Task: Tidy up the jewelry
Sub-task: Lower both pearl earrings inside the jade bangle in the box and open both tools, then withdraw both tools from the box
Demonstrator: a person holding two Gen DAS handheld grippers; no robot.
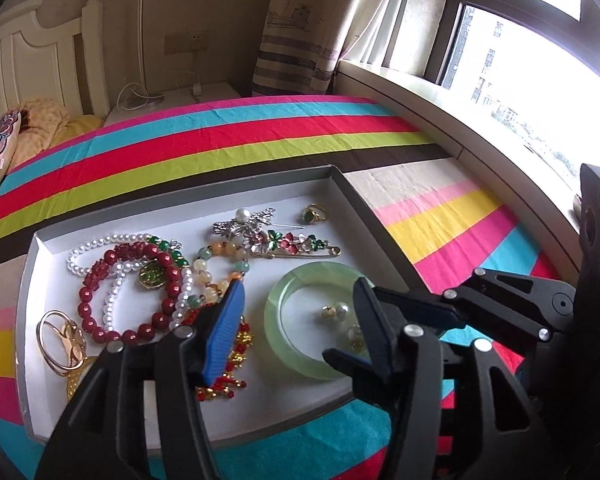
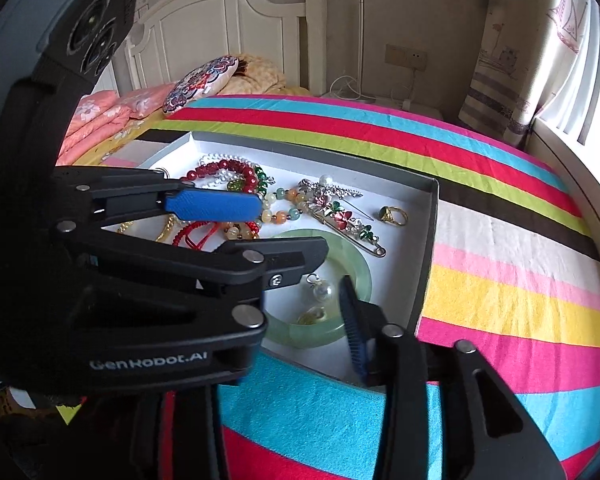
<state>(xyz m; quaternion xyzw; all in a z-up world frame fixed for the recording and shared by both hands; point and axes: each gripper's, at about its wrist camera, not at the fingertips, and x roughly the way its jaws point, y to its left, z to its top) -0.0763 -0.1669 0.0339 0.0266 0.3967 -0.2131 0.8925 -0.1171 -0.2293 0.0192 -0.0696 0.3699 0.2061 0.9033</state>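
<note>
A grey tray (image 1: 342, 184) with a white floor lies on the striped bed and holds the jewelry. In it are a pale green jade bangle (image 1: 274, 320) with small pearl earrings (image 1: 336, 312) inside it, a red bead bracelet (image 1: 128, 332), white pearl strands (image 1: 96, 246), a flower brooch pin (image 1: 300, 242), a gold ring with a green stone (image 1: 314, 213) and gold hoops (image 1: 58, 340). My left gripper (image 1: 296, 300) is open above the tray's front, over the bangle's left side. My right gripper (image 2: 284, 256) is open at the tray's right front; the bangle (image 2: 360, 268) shows between its fingers.
The bed cover (image 1: 220, 140) is striped in bright colours. Pillows (image 2: 204, 80) and a white headboard (image 2: 220, 24) are at the far end. A windowsill (image 1: 440, 92) runs along the right. A nightstand with cables (image 1: 172, 98) stands behind the bed.
</note>
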